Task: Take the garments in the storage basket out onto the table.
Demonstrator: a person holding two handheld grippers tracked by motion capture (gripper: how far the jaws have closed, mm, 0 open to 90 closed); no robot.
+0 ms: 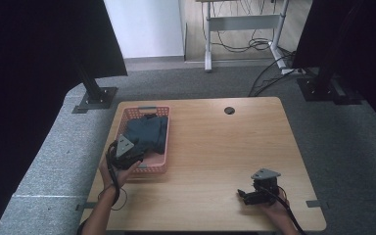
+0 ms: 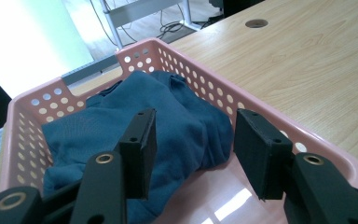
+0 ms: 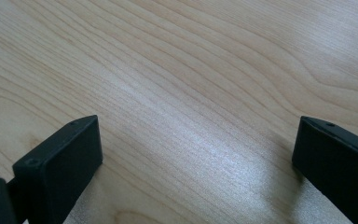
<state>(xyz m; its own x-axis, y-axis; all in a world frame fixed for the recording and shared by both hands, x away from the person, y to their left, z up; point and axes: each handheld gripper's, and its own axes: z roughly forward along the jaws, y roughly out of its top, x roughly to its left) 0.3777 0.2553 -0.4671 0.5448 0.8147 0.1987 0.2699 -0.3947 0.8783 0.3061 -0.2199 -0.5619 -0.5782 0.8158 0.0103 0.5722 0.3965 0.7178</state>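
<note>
Reach step, looks like: the left gripper (image 2: 191, 158) is held over the basket (image 2: 307, 140) at mid-left, jaws apart around nothing, with the cloth (image 2: 135, 116) bunched inside. Next it'd need to be lowered and closed on a fold. The right gripper (image 3: 191, 154) is parked lower right, jaws wide apart.

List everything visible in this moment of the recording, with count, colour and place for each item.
Basket: one, pink, perforated, at the table's left side.
Cloth: one bundle, dark blue, crumpled inside the basket.
Table: one, light wood, centre of the high view.
Cable hole: one, dark, round, near the table's far edge.
Desk frame: one, white, on the floor beyond the table, with cables under it.
Left gripper: one, black, jaws open above the cloth at the basket's near end.
Right gripper: one, black, jaws open over bare wood at the table's near right.
</note>
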